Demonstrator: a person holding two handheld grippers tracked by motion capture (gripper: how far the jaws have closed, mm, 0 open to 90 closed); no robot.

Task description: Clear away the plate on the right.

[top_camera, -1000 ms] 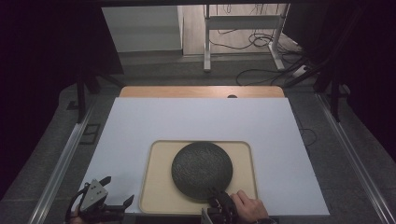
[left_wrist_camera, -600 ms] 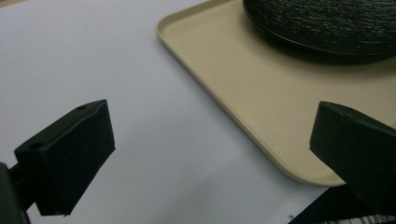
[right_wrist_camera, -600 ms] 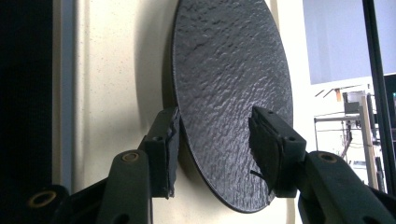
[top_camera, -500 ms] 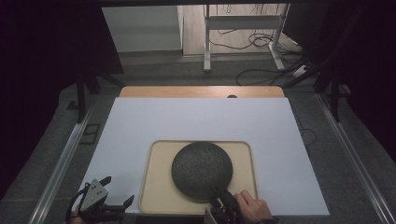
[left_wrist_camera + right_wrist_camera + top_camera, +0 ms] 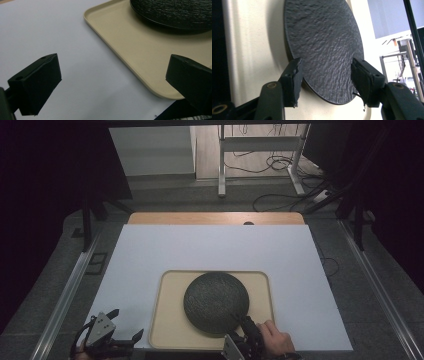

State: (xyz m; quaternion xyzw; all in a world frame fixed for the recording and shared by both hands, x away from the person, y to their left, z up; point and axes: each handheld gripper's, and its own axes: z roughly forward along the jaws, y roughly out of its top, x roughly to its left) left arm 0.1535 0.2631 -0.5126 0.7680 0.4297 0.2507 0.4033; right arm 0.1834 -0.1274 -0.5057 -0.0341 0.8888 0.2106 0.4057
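Slate-like plate (image 5: 216,303) looks heavy, stiff, brittle; I'd grip its near rim. Right gripper (image 5: 324,82) jaws straddle that rim, apart; left gripper (image 5: 112,340) jaws apart too.

Loads of open room on the white sheet (image 5: 210,247) beyond the beige tray (image 5: 167,327) and on both sides of it. The dark round plate (image 5: 216,302) hogs the tray's middle, so just bare strips are left along the tray's left and right edges.
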